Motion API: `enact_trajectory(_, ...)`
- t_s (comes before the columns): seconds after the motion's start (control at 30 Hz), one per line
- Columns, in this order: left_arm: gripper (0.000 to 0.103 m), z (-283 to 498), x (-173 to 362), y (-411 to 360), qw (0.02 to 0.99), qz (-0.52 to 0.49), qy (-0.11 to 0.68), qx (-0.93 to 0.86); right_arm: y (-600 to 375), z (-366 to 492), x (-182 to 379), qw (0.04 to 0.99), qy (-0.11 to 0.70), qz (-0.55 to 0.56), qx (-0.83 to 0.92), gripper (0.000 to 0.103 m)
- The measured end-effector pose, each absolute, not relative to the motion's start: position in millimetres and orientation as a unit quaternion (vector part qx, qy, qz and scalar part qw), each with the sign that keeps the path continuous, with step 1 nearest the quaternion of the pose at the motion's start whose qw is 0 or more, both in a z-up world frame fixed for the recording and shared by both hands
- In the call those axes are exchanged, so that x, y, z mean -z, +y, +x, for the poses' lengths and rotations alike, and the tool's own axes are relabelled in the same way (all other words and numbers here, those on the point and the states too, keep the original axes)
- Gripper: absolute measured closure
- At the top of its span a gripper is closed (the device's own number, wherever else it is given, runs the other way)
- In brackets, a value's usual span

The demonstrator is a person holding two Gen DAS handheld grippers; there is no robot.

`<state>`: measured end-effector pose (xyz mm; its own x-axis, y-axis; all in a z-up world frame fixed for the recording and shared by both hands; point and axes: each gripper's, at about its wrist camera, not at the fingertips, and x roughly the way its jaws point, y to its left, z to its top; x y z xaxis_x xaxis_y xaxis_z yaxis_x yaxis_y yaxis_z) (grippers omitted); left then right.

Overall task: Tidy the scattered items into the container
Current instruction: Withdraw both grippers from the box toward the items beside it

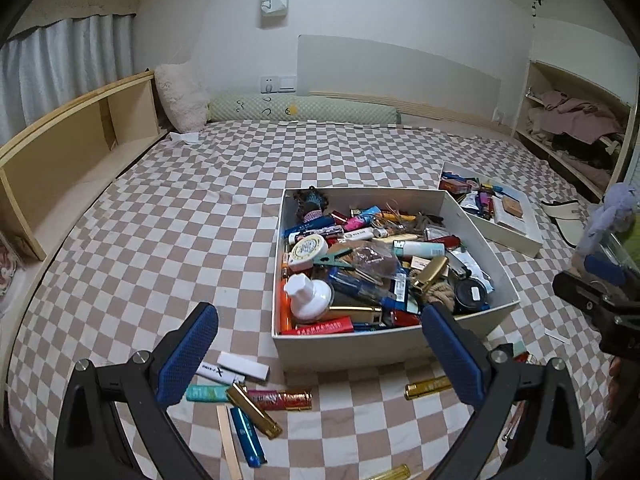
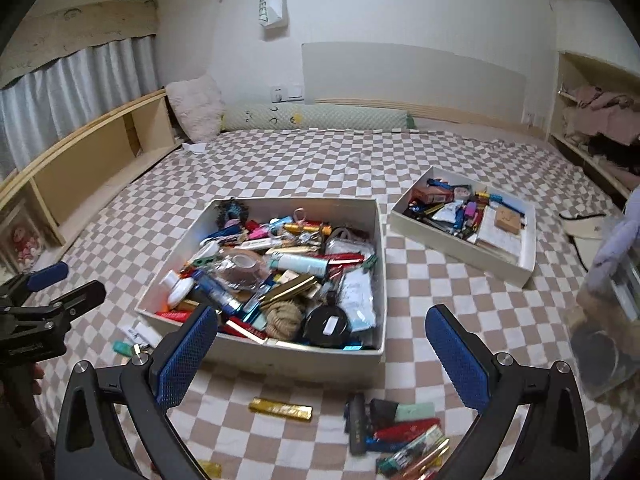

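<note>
A big white box (image 1: 344, 346) (image 2: 382, 280), full of small lighters, tubes and jars, stands on the checked bedspread. My left gripper (image 1: 320, 354) is open and empty, hovering at the box's near wall. Loose items lie below it: a white stick (image 1: 243, 365), a gold lighter (image 1: 253, 411), a red tube (image 1: 280, 399), a blue lighter (image 1: 247, 436) and a gold tube (image 1: 428, 386). My right gripper (image 2: 322, 356) is open and empty, near the box's front edge. Under it lie a gold bar (image 2: 280, 409) and a heap of coloured lighters (image 2: 394, 432).
A smaller white tray (image 1: 516, 236) (image 2: 460, 250) with more items sits right of the box. A clear jar with a purple plush (image 2: 608, 320) stands at the far right. A wooden shelf (image 1: 72, 160) runs along the left; pillows lie at the headboard. A white visor (image 1: 566, 216) lies right.
</note>
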<state>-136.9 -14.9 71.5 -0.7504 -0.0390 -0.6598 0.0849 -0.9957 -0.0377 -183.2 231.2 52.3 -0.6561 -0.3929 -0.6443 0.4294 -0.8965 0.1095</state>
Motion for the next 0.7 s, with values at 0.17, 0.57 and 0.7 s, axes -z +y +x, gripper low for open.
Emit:
enact_trajectory(0.17, 0.001, -120, -68, -10, 0.028, 0.341, 0.024, 0.939, 236, -167, -47, 0.232, 0.026, 0.345, 0.909, 0.000)
enact_trajectory(0.57, 0.001, -93, -52, -18, 0.032, 0.329, 0.046, 0.943, 251, -142, -20, 0.232, 0.026, 0.335, 0.913, 0.000)
enact_trajectory(0.7, 0.001, -88, -47, -22, 0.036, 0.330, 0.044, 0.942, 256, -137, -15, 0.227, 0.023, 0.335, 0.914, 0.000)
